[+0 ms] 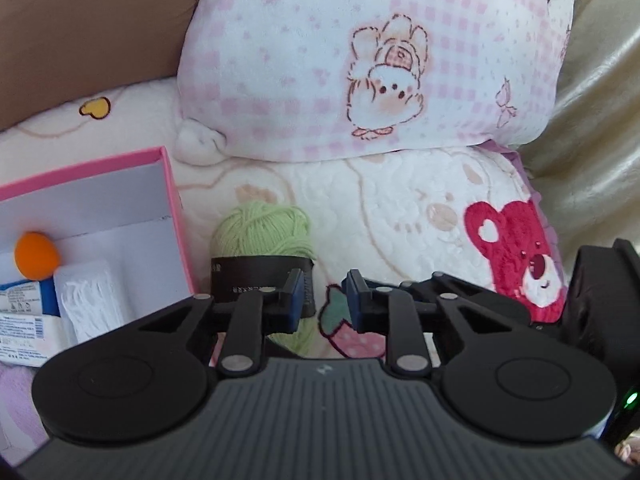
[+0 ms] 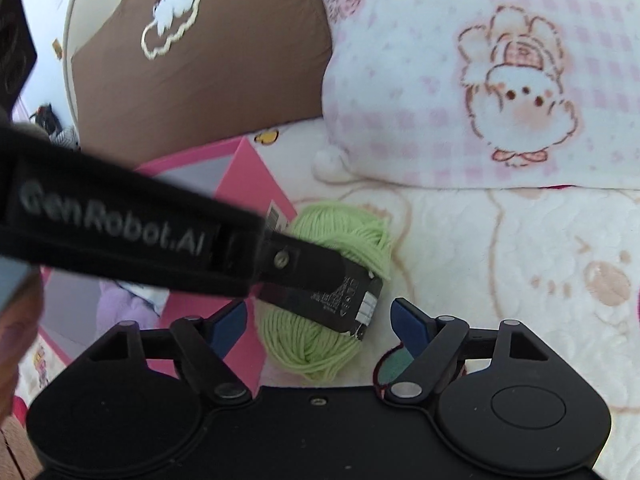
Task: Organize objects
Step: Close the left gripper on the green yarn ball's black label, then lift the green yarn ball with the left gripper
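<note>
A light green yarn skein (image 1: 264, 232) with a black paper band lies on the cream blanket beside an open pink box (image 1: 176, 208). My left gripper (image 1: 325, 300) is open just right of the skein, its left finger against the band. In the right wrist view the skein (image 2: 344, 232) lies ahead of my open, empty right gripper (image 2: 318, 326), and the left gripper's body (image 2: 120, 236) crosses in front and hides part of the skein. The pink box (image 2: 248, 184) stands left of it.
The box holds an orange ball (image 1: 35, 255), a white packet (image 1: 90, 300) and a blue-and-white package (image 1: 20, 312). A pink checked pillow (image 1: 360, 56) and a brown cushion (image 1: 88, 32) stand behind. A red bear print (image 1: 520, 252) marks the blanket at right.
</note>
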